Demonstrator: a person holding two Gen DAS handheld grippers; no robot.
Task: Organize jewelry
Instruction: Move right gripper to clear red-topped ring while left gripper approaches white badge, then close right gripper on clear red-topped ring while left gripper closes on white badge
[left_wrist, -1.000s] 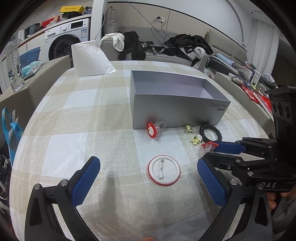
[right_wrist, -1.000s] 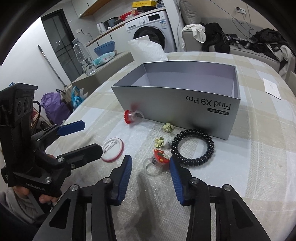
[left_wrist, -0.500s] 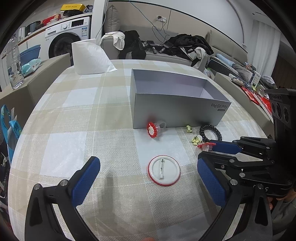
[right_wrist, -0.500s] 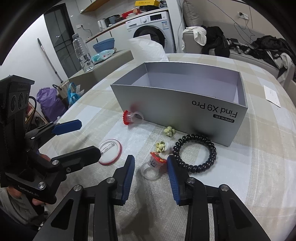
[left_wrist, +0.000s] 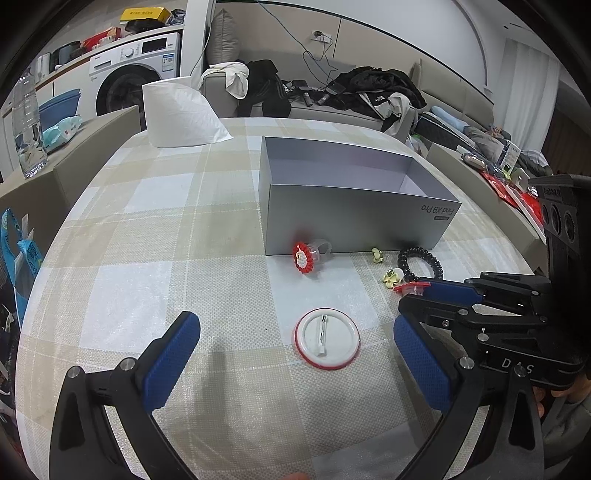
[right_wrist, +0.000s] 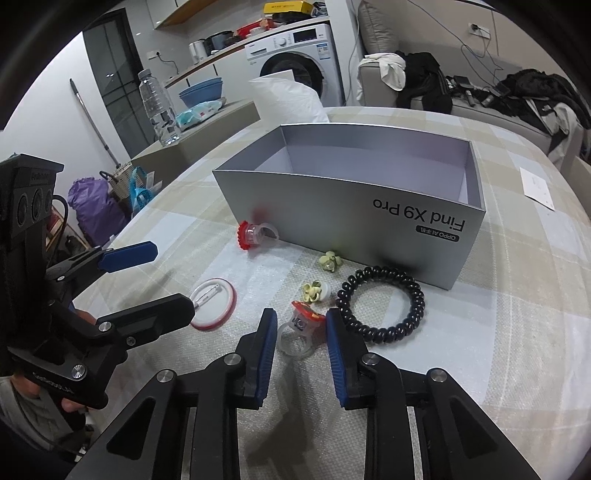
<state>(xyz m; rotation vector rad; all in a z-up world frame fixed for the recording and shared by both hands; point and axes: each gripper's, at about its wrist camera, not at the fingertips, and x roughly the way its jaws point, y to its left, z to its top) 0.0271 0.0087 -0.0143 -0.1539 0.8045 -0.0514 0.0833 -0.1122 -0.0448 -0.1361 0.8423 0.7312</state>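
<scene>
A grey open box (left_wrist: 354, 206) (right_wrist: 351, 199) stands on the checked tablecloth. In front of it lie a red flower ring (left_wrist: 304, 256) (right_wrist: 255, 236), two small yellow-green flower pieces (right_wrist: 330, 261) (right_wrist: 314, 290), a black coil bracelet (right_wrist: 380, 304) (left_wrist: 421, 264) and a round white badge with a red rim (left_wrist: 327, 343) (right_wrist: 214, 302). My right gripper (right_wrist: 301, 345) is partly closed around a clear ring with a red top (right_wrist: 301, 326) (left_wrist: 412, 287); the pads stand just off it. My left gripper (left_wrist: 295, 363) is wide open above the badge.
A white paper bag (left_wrist: 177, 114) stands at the table's far left. A sofa with clothes (left_wrist: 332, 92), a washing machine (left_wrist: 136, 77) and a water bottle (right_wrist: 159, 107) lie beyond the table. A paper note (right_wrist: 537, 188) lies right of the box.
My right gripper has narrowed around the clear red-topped ring and the view has risen slightly. The left gripper has stayed open over the badge.
</scene>
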